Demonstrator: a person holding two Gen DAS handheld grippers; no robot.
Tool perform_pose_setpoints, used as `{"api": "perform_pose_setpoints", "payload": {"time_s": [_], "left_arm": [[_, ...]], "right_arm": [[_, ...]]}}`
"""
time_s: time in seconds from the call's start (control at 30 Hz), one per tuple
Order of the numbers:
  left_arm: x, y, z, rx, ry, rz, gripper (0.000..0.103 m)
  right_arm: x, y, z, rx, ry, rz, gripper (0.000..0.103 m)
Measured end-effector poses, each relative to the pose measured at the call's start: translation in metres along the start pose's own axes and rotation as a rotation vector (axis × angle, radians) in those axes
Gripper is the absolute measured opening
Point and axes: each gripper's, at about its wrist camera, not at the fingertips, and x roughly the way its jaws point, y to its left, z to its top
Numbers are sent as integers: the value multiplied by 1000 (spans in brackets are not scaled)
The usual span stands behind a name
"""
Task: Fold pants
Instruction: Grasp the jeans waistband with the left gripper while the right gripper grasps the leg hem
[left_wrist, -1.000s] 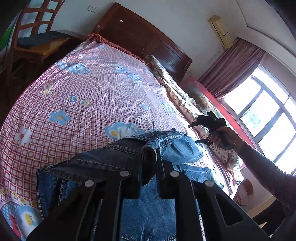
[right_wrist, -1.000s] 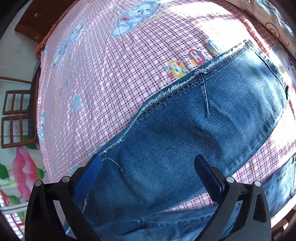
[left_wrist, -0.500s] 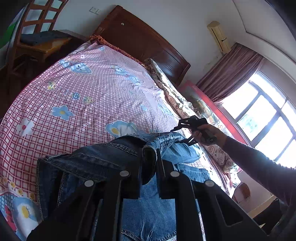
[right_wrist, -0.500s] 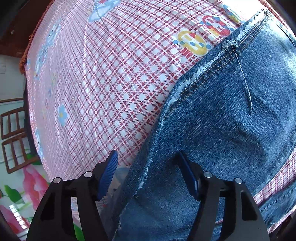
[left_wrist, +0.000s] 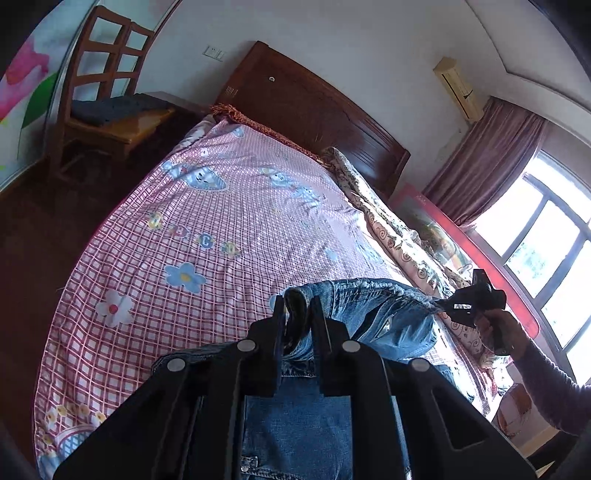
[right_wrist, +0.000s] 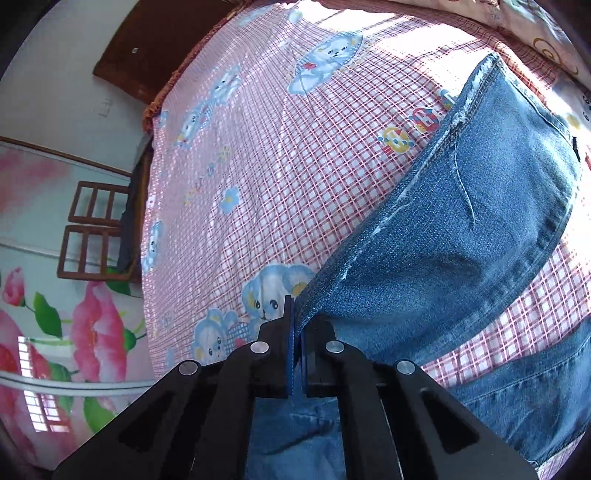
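Blue jeans (left_wrist: 373, 317) lie on the pink checked bed sheet (left_wrist: 221, 240). My left gripper (left_wrist: 296, 314) is shut on a thick fold of the denim, lifted a little off the bed. A hand at the right holds my right gripper (left_wrist: 443, 305), which pinches the frayed end of a leg. In the right wrist view the right gripper (right_wrist: 297, 323) is shut on the frayed edge of the jeans (right_wrist: 461, 229). From there the leg slopes away to the upper right over the sheet (right_wrist: 277, 166).
A dark wooden headboard (left_wrist: 314, 107) stands at the far end of the bed. A rolled patterned quilt (left_wrist: 399, 236) runs along its right side, below a window (left_wrist: 546, 229). A wooden chair (left_wrist: 103, 92) stands at the left by a flowered wall (right_wrist: 55, 314).
The right gripper's jaws have gone from wide open over the leg to shut on its frayed edge, and have raised it. The left gripper has kept its fold and moved further over the bed.
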Motion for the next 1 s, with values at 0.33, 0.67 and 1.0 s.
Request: {"api": "perform_pose_setpoints", "payload": {"time_s": [0.33, 0.67, 1.0], "left_arm": [[-40, 23, -61, -8, 69, 66, 18], [-56, 67, -134, -127, 144, 263, 20], [-18, -53, -133, 11, 152, 279, 64]], "right_arm": [[-39, -49, -158, -71, -48, 25, 1], [-1, -102, -221, -112, -69, -80, 1], [7, -86, -232, -334, -94, -221, 2]]}}
